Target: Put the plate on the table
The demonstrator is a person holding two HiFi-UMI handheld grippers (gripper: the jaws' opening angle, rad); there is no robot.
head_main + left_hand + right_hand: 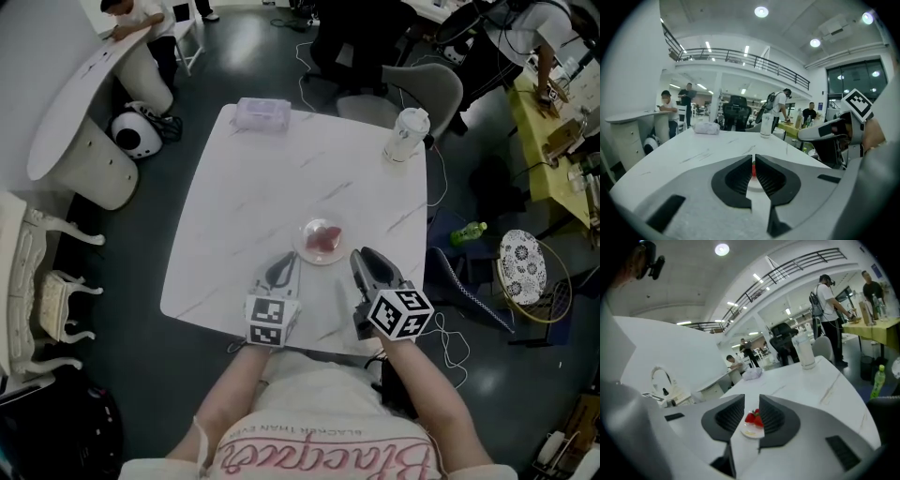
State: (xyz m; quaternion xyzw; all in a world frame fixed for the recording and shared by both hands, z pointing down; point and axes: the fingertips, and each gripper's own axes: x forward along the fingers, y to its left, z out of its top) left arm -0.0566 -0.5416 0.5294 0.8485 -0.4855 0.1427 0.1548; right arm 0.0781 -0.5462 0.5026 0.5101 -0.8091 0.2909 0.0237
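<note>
A small white plate (306,247) with red strawberries (323,236) rests on the white marble table (244,206), near its front edge. My left gripper (285,263) hovers low just left of the plate, its jaws nearly together and empty; a sliver of red strawberries (753,171) shows through the slit beyond my left gripper (753,161). My right gripper (368,257) sits just right of the plate, jaws a little apart and holding nothing. In the right gripper view the plate (751,431) lies on the table beyond my right gripper (751,405).
A white lidded cup (406,134) stands at the table's far right corner, a tissue pack (262,113) at the far edge. A grey chair (427,86) stands behind the table. A green bottle (467,232) and cables lie on the floor to the right.
</note>
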